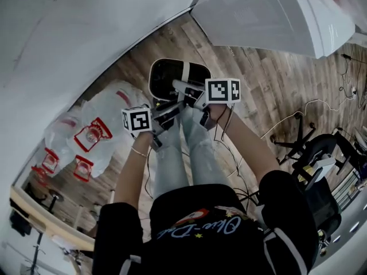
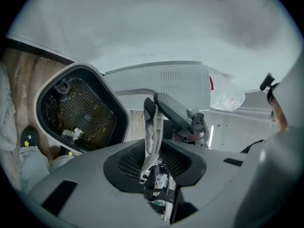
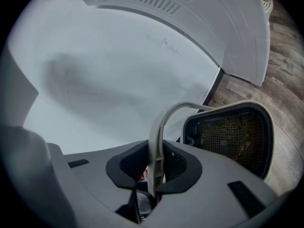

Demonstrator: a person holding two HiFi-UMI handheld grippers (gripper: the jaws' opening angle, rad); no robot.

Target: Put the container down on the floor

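Observation:
The container [image 1: 171, 78] is a white-rimmed black bin with a mesh inside that holds brownish debris. It hangs in front of the person's legs over the wood floor, its mouth turned up toward the head view. Both grippers hold its thin pale handle. In the left gripper view, my left gripper [image 2: 153, 148] is shut on the handle [image 2: 154, 127], with the container [image 2: 80, 110] to its left. My right gripper [image 3: 156, 167] is shut on the same handle [image 3: 159, 127], with the container [image 3: 232, 137] to its right. In the head view the left gripper [image 1: 163, 114] and right gripper [image 1: 186, 93] sit close together.
Clear plastic bags with red print [image 1: 97, 130] lie on the floor at the left, by the white wall [image 1: 63, 33]. A large white machine [image 1: 269, 16] stands beyond the container. A black stand [image 1: 298, 136] and cables [image 1: 338, 79] are at the right.

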